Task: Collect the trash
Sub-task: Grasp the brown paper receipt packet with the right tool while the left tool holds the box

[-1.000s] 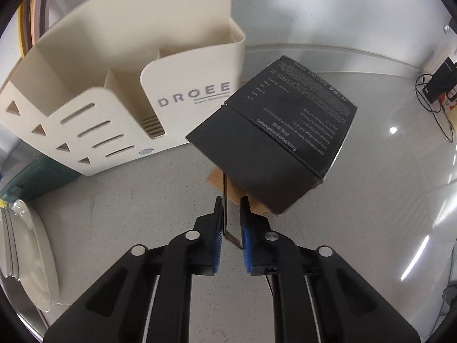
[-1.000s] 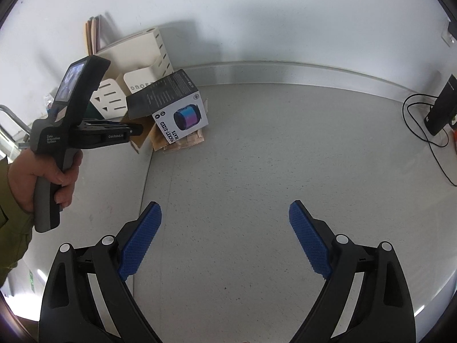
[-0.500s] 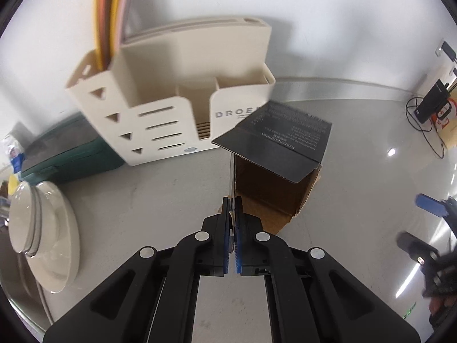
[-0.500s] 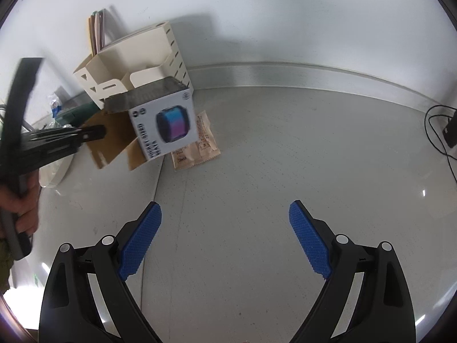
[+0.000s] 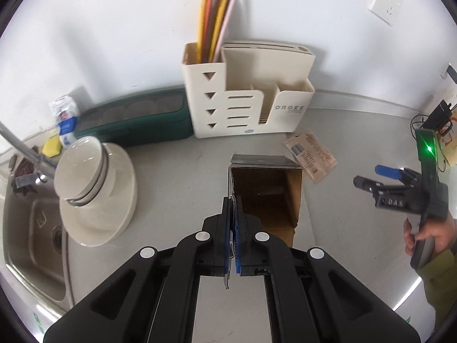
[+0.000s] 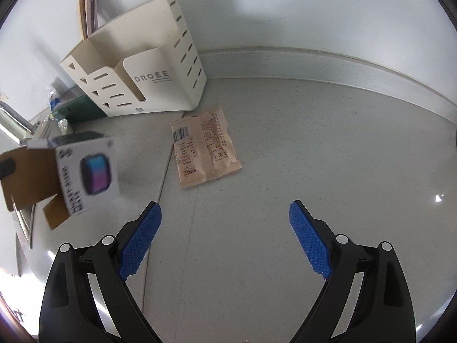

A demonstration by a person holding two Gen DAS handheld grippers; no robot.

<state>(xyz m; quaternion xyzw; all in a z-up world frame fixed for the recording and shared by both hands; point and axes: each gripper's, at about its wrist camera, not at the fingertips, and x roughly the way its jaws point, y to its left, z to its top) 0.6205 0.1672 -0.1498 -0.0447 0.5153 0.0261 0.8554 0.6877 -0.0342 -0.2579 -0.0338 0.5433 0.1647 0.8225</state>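
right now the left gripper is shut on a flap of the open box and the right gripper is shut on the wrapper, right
Not quite. The left gripper is shut on the box flap, but the right gripper is open; the wrapper lies on the counter, untouched, as the right wrist view shows.

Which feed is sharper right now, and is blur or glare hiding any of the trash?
Left wrist view: mostly sharp, the open box in the left gripper is clear; edges curve from the fisheye. Right wrist view: the box is motion-blurred at the left, but the wrapper on the counter is crisp with a readable barcode; only a small glare spot on the counter, away from the trash.
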